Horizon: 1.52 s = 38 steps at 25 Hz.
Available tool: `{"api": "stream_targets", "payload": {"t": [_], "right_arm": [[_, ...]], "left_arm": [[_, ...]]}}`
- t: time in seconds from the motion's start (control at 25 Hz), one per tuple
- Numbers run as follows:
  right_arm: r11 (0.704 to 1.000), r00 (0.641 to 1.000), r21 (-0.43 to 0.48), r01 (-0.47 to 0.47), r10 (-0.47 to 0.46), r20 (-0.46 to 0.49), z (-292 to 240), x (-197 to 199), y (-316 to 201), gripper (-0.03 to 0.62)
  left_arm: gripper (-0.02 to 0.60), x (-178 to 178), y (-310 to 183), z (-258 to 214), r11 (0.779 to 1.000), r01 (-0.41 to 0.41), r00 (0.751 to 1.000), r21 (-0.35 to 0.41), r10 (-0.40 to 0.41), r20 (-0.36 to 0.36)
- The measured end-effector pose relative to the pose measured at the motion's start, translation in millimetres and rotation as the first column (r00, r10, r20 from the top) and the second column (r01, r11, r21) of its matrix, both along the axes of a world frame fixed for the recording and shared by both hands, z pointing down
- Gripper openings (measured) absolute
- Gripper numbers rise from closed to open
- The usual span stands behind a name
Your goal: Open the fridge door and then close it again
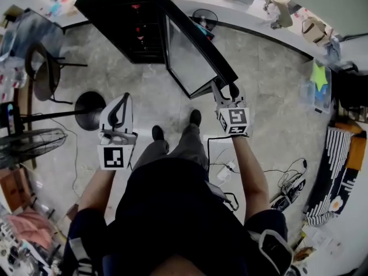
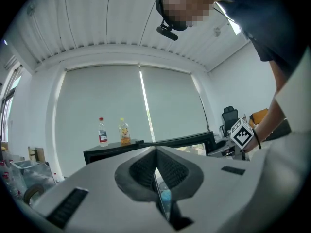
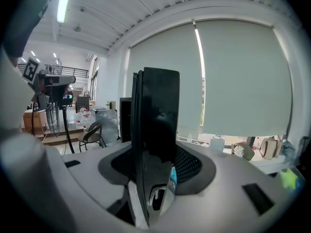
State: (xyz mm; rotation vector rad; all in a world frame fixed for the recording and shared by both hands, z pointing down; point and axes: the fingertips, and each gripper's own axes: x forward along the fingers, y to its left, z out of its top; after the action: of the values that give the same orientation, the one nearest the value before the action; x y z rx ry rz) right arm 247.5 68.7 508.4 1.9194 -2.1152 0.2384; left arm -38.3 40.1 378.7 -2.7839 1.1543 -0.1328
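Note:
In the head view the black fridge (image 1: 123,16) stands at the top, and its glass door (image 1: 192,53) is swung out toward me. My right gripper (image 1: 225,89) is shut on the door's free edge. The right gripper view shows that dark edge (image 3: 155,125) upright between the two pads, with the fridge body (image 3: 125,118) behind it. My left gripper (image 1: 118,111) hangs left of the door, apart from it, shut with nothing in it. Seen from the left gripper (image 2: 156,171), the fridge (image 2: 112,152) carries two bottles (image 2: 102,131) on top, and the open door (image 2: 187,141) stretches right.
A chair (image 1: 46,73) and a round stand base (image 1: 90,109) are at the left, a floor fan (image 1: 29,145) lower left. Cables (image 1: 282,183) lie on the floor at the right. A cluttered counter (image 1: 259,16) runs behind the fridge. My feet (image 1: 195,118) are just below the door.

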Motion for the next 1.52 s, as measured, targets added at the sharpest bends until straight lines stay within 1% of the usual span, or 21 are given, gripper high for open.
{"api": "stream_targets", "payload": {"t": [0.36,0.48,0.64,0.76,0.88,1.04,1.2,1.36,1.52], "right_arm": [[1.0,1.0,-0.005,-0.028,0.028,-0.003,1,-53,11,0.219],[0.999,0.999,-0.014,-0.035,0.035,0.0,2,-66,12,0.219],[0.999,0.999,-0.013,-0.044,0.044,0.002,1,-84,14,0.219],[0.999,0.999,-0.015,-0.039,0.039,0.006,0,-96,14,0.219],[1.0,1.0,-0.021,-0.023,0.023,0.013,1,-104,16,0.221],[1.0,1.0,-0.029,-0.01,0.01,0.025,0,-112,19,0.224],[0.999,0.999,-0.042,0.002,0.0,0.032,1,-122,17,0.227],[0.998,1.0,-0.06,0.014,-0.013,0.026,2,-130,16,0.23],[0.996,1.0,-0.089,0.017,-0.015,0.021,3,-139,14,0.232]], "left_arm": [[0.023,-43,11,2,0.998,-0.055,0.998,0.01,0.056,-0.042],[0.023,-52,10,3,0.998,-0.066,0.996,0.003,0.066,-0.063],[0.023,-64,14,9,0.997,-0.078,0.995,-0.021,0.076,-0.064],[0.023,-67,17,8,0.996,-0.083,0.995,-0.022,0.081,-0.064],[0.023,-66,20,10,0.997,-0.065,0.997,-0.039,0.063,-0.052],[0.023,-61,22,7,0.999,-0.028,0.999,-0.022,0.027,-0.034],[0.023,-58,21,2,1.0,0.021,0.999,-0.021,-0.022,-0.044],[0.023,-59,27,5,0.999,0.037,0.999,-0.033,-0.038,-0.024],[0.023,-69,28,11,0.998,0.047,0.999,-0.045,-0.047,-0.005]]}}
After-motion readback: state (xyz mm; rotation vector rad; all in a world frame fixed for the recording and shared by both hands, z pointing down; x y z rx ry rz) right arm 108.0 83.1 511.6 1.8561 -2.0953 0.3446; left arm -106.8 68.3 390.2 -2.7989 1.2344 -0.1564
